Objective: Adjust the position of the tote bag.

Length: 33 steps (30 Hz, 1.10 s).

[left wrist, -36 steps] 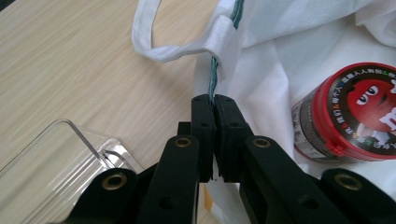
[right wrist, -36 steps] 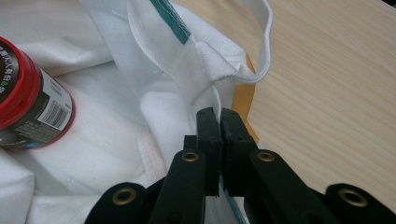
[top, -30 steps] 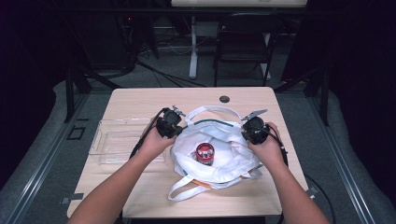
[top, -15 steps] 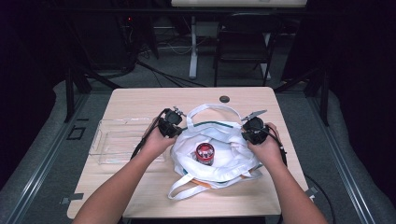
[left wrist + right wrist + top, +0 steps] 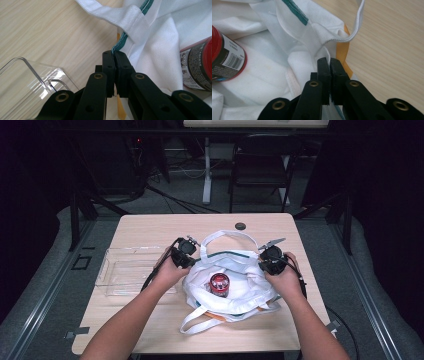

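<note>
A white cloth bag (image 5: 235,290) with a green-trimmed rim lies in the middle of the wooden table (image 5: 150,227), its mouth held wide. Inside it stands a dark can with a red lid (image 5: 219,284), seen also as the can (image 5: 197,67) and the can (image 5: 225,58). My left gripper (image 5: 186,261) is shut on the bag's left rim; the green rim (image 5: 120,43) runs in between its closed jaws (image 5: 115,53). At the opposite side my right gripper (image 5: 266,262) is shut on the bag's right rim, where white cloth (image 5: 322,51) is pinched by the gripper (image 5: 329,61).
A clear plastic tray (image 5: 127,270) lies on the table left of the bag, its corner (image 5: 30,75) close beside my left gripper. A small dark disc (image 5: 240,226) sits near the far table edge. The bag's white handles (image 5: 227,236) lie loose front and back.
The left hand has shifted slightly; the bag's mouth looks a little wider. Both grips hold as before.
</note>
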Each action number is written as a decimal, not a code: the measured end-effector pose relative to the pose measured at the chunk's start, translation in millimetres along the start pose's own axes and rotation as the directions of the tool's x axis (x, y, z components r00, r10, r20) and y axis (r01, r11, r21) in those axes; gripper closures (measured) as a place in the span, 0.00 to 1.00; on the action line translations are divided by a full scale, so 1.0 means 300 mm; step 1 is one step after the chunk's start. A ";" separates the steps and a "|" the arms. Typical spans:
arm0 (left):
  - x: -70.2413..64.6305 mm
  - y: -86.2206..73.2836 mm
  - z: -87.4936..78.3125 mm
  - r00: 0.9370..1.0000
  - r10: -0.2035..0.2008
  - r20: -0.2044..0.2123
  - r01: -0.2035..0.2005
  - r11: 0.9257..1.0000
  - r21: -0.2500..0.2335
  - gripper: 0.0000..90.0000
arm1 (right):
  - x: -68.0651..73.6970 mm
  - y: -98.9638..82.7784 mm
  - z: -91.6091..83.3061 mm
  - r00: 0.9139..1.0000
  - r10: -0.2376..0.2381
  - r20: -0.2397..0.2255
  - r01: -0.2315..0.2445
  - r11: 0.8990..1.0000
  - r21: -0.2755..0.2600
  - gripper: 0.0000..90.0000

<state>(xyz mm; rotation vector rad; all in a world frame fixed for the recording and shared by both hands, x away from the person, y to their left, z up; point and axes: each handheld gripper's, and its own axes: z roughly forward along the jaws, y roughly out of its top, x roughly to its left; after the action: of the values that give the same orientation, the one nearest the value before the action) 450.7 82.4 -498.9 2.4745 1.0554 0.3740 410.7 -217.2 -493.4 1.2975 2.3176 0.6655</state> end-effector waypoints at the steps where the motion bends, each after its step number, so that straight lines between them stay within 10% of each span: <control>1: 0.002 -0.001 0.003 1.000 -0.001 0.004 0.001 1.000 0.001 0.98 | 0.000 0.000 0.000 1.000 0.000 0.000 0.000 1.000 0.000 0.98; 33: 0.005 -0.001 0.022 1.000 -0.010 0.018 0.009 1.000 0.028 0.96 | 0.002 -0.010 -0.002 1.000 0.008 0.002 -0.008 1.000 -0.019 0.93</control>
<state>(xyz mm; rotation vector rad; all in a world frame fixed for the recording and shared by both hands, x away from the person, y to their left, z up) 454.3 82.0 -504.6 2.4915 1.0712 0.3352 408.0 -218.0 -494.6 1.2993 2.3007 0.6867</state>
